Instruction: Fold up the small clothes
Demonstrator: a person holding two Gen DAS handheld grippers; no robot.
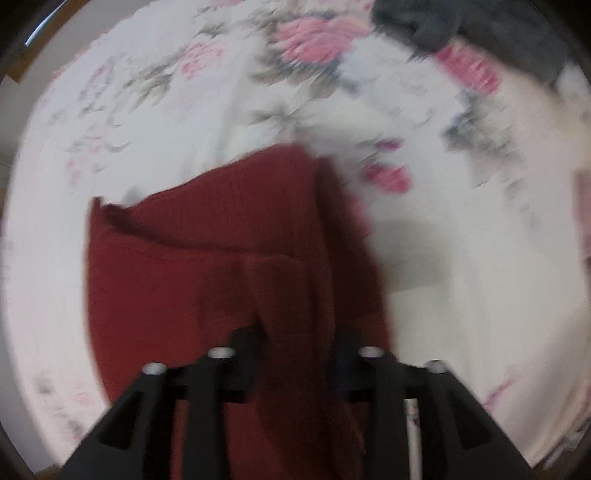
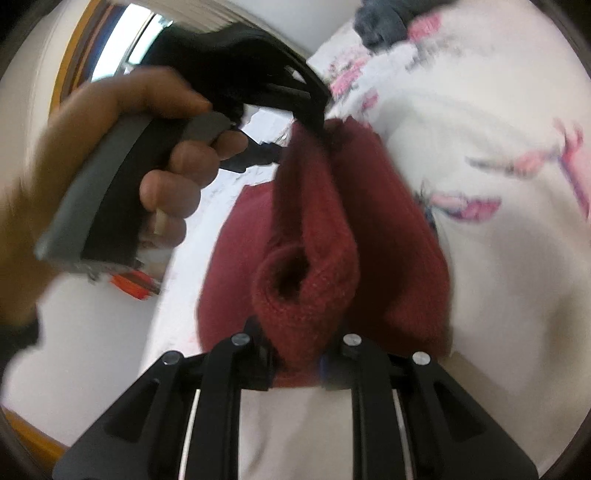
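A dark red knitted garment (image 1: pixel 207 258) lies partly folded on the floral bedsheet, one flap lifted. My left gripper (image 1: pixel 295 354) is shut on a pinch of its near edge. In the right wrist view the same red garment (image 2: pixel 388 229) hangs between both tools. My right gripper (image 2: pixel 299 350) is shut on a rolled cuff or hem, and the left gripper (image 2: pixel 314 122) pinches the far end of that strip, held by a hand (image 2: pixel 122 155). Both views are motion-blurred.
A white bedsheet (image 1: pixel 122 122) with pink flowers covers the surface. A dark grey garment (image 1: pixel 461 29) lies at the far right corner, and the same grey garment (image 2: pixel 384 22) shows at the top of the right wrist view. A wooden-framed window (image 2: pixel 114 48) is behind.
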